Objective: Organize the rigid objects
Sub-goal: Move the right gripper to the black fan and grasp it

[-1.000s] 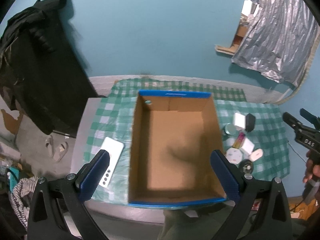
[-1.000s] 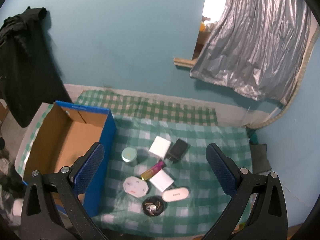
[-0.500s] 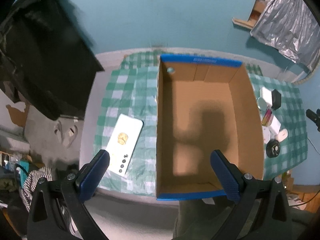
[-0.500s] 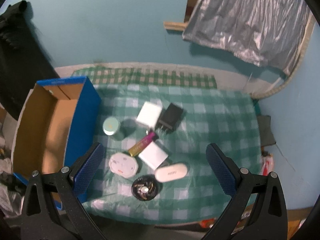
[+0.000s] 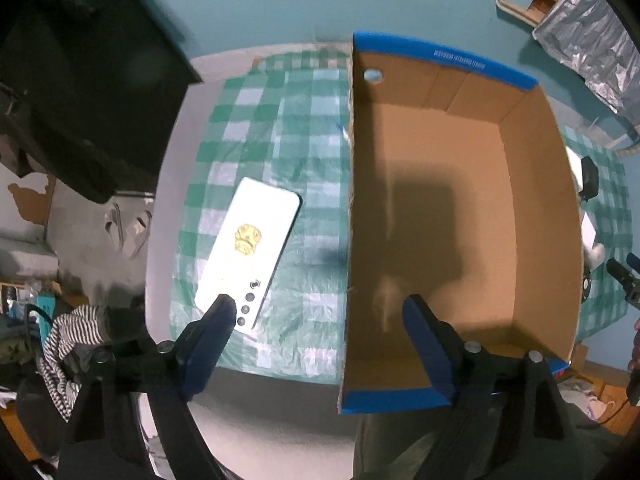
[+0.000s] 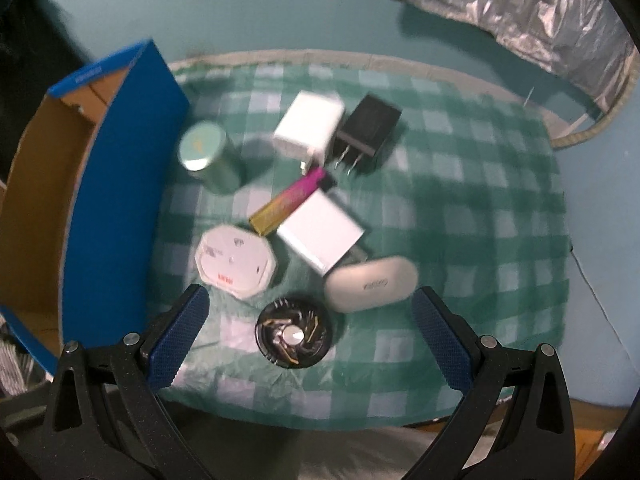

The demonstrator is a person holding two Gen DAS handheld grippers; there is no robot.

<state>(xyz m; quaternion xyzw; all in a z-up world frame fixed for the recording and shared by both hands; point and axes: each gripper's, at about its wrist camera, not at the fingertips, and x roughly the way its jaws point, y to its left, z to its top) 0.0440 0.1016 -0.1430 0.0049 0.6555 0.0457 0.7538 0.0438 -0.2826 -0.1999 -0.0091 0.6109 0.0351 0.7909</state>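
An empty blue-rimmed cardboard box (image 5: 440, 56) stands on the green checked cloth; its blue wall also shows in the right wrist view (image 6: 116, 208). A white phone (image 5: 250, 248) lies flat left of the box. My left gripper (image 5: 320, 312) is open above the box's left wall, its left fingertip over the phone's near end. My right gripper (image 6: 306, 304) is open over a black round disc (image 6: 294, 334). Near it lie a white octagonal case (image 6: 236, 264), a white oval case (image 6: 370, 284), a white adapter (image 6: 320, 236), a pink-gold lighter (image 6: 290, 200), a teal tin (image 6: 208, 156), a white charger (image 6: 310, 124) and a black charger (image 6: 366, 130).
The table's front edge (image 6: 320, 420) runs just under the right gripper. A black garment (image 5: 80, 92) hangs at the left. A silver curtain (image 6: 520, 12) hangs at the back right. Striped cloth and clutter (image 5: 64, 344) lie on the floor at the left.
Both grippers have come lower and closer to the table. The left one shifted left toward the phone. The right one moved in over the cluster of small objects.
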